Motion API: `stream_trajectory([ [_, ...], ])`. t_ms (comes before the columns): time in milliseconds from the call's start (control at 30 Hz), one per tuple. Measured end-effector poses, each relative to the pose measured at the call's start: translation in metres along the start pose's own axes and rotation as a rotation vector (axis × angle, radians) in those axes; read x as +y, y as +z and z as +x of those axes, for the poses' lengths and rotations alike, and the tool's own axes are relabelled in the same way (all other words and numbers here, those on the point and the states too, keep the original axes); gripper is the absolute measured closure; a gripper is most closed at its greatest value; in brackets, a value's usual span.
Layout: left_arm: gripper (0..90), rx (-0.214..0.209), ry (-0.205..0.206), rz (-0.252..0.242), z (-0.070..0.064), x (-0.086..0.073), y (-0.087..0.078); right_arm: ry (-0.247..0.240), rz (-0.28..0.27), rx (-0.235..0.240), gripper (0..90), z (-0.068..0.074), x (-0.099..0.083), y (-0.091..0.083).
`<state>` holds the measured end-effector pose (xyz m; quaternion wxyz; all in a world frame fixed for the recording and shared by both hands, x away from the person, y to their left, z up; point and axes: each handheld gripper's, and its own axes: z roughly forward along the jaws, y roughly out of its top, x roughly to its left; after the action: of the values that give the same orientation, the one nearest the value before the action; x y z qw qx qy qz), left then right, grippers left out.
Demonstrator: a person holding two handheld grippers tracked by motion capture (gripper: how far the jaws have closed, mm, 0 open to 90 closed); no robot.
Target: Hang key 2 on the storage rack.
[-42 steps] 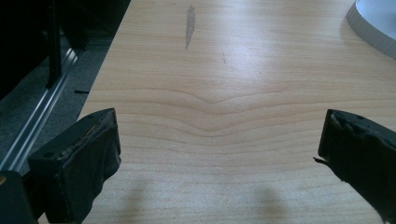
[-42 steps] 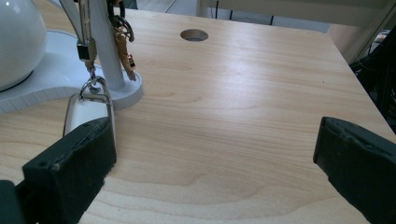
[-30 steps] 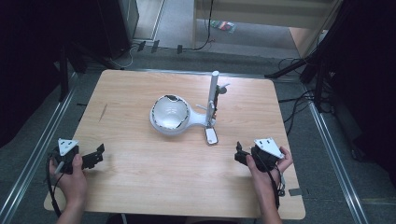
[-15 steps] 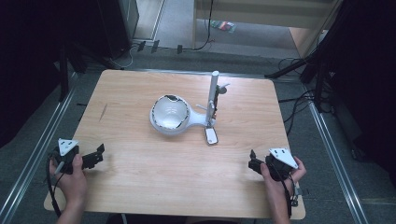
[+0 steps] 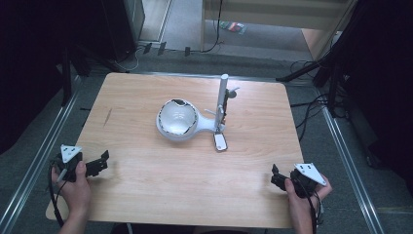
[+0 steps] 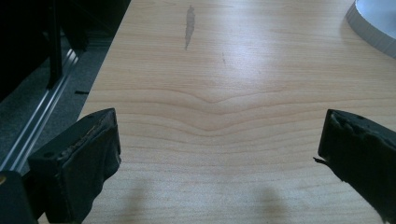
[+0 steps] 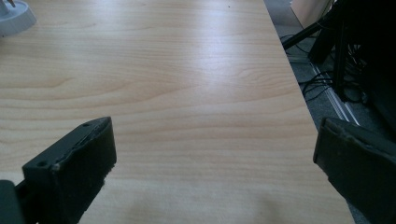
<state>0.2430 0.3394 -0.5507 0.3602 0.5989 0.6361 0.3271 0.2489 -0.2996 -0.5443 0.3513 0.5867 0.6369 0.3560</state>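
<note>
Both claws rest released and empty at the bench's near corners, left claw [image 5: 100,162] and right claw [image 5: 277,178]. The white desk fan [image 5: 178,119], tilted face-up, sits mid-bench beside its upright post [image 5: 223,100]. Its top-heavy stand could tip if either claw nudges it carelessly.

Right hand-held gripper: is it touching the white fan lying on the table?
Apart. The high view shows the right hand-held gripper near the table's front right corner, with bare wood between it and the white fan at the centre.
</note>
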Motion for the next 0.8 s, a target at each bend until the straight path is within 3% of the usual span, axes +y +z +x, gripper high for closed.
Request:
stream_trajectory([
  [367, 0.0, 0.0, -0.002, -0.004, 0.0, 0.0, 0.0, 0.055, -0.026, 0.024, 0.0, -0.022, -0.011, -0.015],
  [567, 0.0, -0.001, -0.002, -0.006, 0.0, 0.0, 0.0, 0.018, 0.003, 0.023, 0.0, -0.027, -0.019, -0.026],
  [800, 0.0, 0.005, 0.011, 0.001, -0.001, 0.0, 0.0, 0.07, 0.009, 0.04, 1.0, -0.04, -0.022, -0.031],
])
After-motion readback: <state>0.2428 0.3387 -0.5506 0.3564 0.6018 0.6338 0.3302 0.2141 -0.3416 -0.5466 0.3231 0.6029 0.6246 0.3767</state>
